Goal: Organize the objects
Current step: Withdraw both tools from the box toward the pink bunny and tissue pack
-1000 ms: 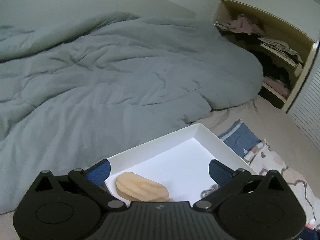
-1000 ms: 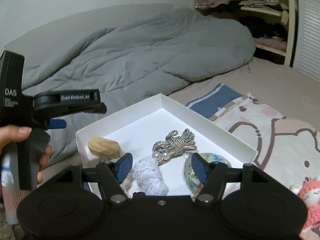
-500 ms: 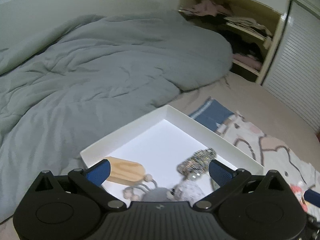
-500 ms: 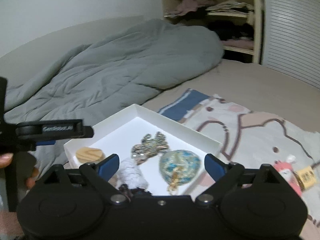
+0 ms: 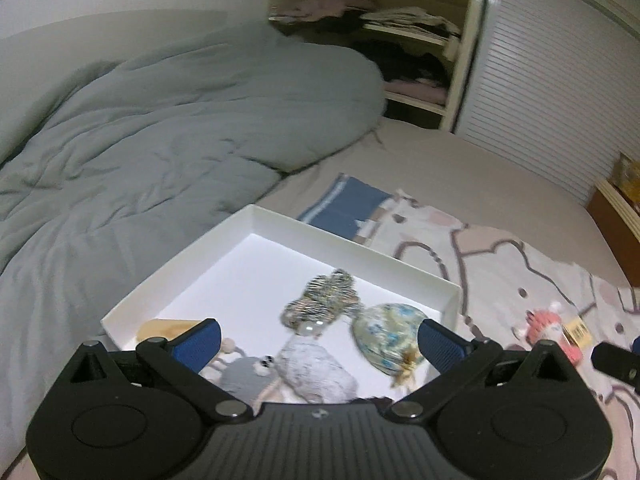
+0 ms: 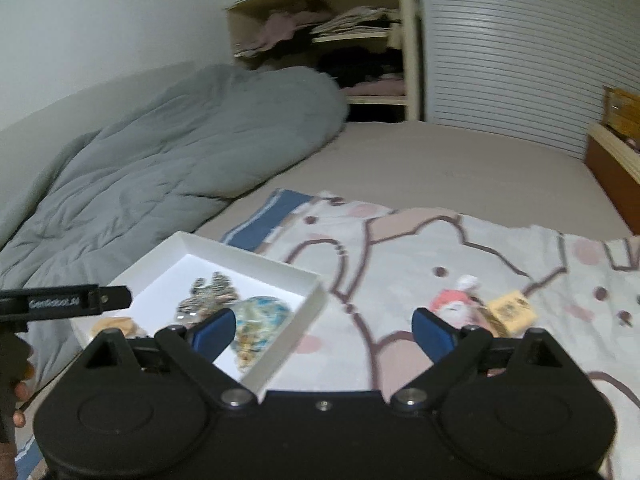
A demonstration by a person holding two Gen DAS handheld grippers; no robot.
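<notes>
A white shallow box (image 5: 280, 220) (image 6: 304, 276) lies on the bed. It holds a wooden piece (image 5: 164, 327), a grey plush mouse (image 5: 246, 376), a fuzzy white toy (image 5: 316, 372), a beaded striped ornament (image 5: 324, 296) (image 6: 208, 294) and a blue-patterned pouch (image 5: 386, 338) (image 6: 260, 314). A pink plush keychain (image 6: 454, 302) (image 5: 550, 330) with a tan tag (image 6: 512, 310) lies on the patterned blanket right of the box. My left gripper (image 5: 318, 340) is open and empty over the box's near end. My right gripper (image 6: 322, 330) is open and empty, between box and keychain.
A grey duvet (image 5: 152, 128) covers the left of the bed. A patterned blanket (image 6: 400, 248) lies under the keychain. An open shelf with clothes (image 6: 340, 40) and a slatted door (image 6: 520, 48) stand behind. A wooden nightstand (image 6: 616, 160) is at right.
Both views have swung to the right. The right gripper has moved from over the box toward the pink keychain, and its jaws have opened wider. The left gripper stays open.
</notes>
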